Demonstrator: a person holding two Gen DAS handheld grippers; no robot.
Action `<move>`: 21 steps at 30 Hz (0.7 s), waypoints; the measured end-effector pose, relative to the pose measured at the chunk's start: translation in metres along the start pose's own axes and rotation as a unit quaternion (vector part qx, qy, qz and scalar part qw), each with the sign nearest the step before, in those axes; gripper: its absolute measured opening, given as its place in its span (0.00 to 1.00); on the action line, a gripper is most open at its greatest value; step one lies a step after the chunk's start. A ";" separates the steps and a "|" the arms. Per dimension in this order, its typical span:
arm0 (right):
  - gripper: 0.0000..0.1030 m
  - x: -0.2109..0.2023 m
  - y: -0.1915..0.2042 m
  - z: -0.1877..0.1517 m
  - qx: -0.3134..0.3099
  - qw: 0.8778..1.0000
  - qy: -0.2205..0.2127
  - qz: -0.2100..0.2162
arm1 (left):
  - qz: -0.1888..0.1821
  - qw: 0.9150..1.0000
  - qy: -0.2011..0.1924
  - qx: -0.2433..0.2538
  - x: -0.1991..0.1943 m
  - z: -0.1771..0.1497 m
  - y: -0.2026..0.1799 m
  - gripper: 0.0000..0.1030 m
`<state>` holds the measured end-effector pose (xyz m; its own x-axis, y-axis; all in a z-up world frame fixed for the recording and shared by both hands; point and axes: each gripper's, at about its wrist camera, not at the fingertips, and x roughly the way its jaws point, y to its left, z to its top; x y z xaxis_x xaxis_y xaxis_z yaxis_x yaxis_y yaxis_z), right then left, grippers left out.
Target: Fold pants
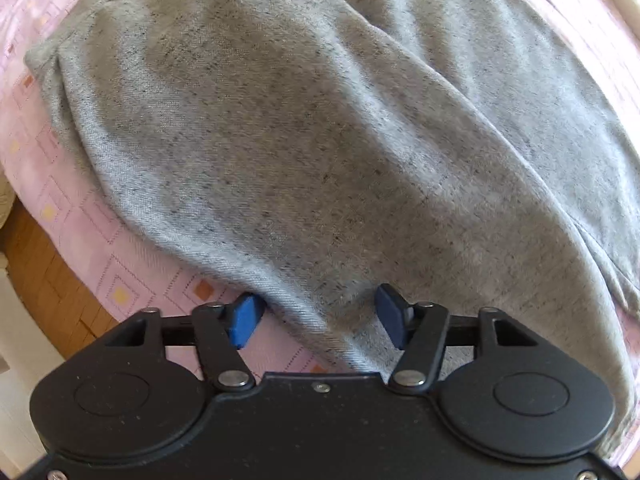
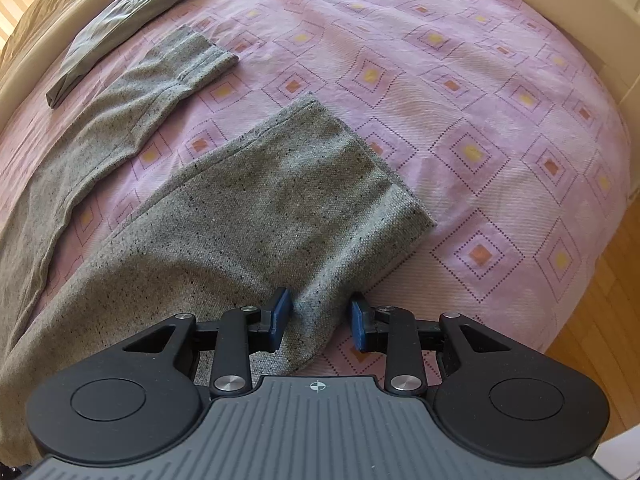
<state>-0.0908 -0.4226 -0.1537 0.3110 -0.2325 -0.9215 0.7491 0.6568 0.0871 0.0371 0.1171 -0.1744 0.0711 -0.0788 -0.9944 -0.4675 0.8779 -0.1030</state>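
Up close, we see our left gripper (image 1: 318, 316) with its blue pads spread wide on either side of a fold of the grey pants (image 1: 304, 128), closed on nothing. Our right gripper (image 2: 320, 318) is likewise parted, its pads flanking the edge of one pant leg (image 2: 280, 204) without pinching it. The pants lie spread on the pink bedspread (image 2: 480, 100), the other leg (image 2: 132, 100) stretching away to the left. Beyond it a second folded garment (image 2: 120, 24) rests near the bed's far side.
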 end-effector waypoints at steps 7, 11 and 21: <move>0.05 -0.044 0.001 0.010 0.013 0.997 -0.034 0.069 | 0.001 0.998 -0.066 0.022 -0.069 -0.011 0.006 0.05; 0.05 -0.083 0.007 0.027 0.019 0.990 -0.075 0.121 | -0.018 0.992 -0.115 0.049 -0.121 -0.006 -0.002 0.05; 0.05 -0.072 -0.011 0.005 0.104 0.992 -0.006 0.071 | 0.045 0.993 -0.092 0.065 -0.131 -0.013 -0.016 0.05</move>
<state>-0.1185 -0.4172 -0.0868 0.4285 -0.1577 -0.8897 0.8009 0.5221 0.2932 0.0236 0.1067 -0.0429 0.1999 0.0799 -0.9766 -0.3621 0.9321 0.0022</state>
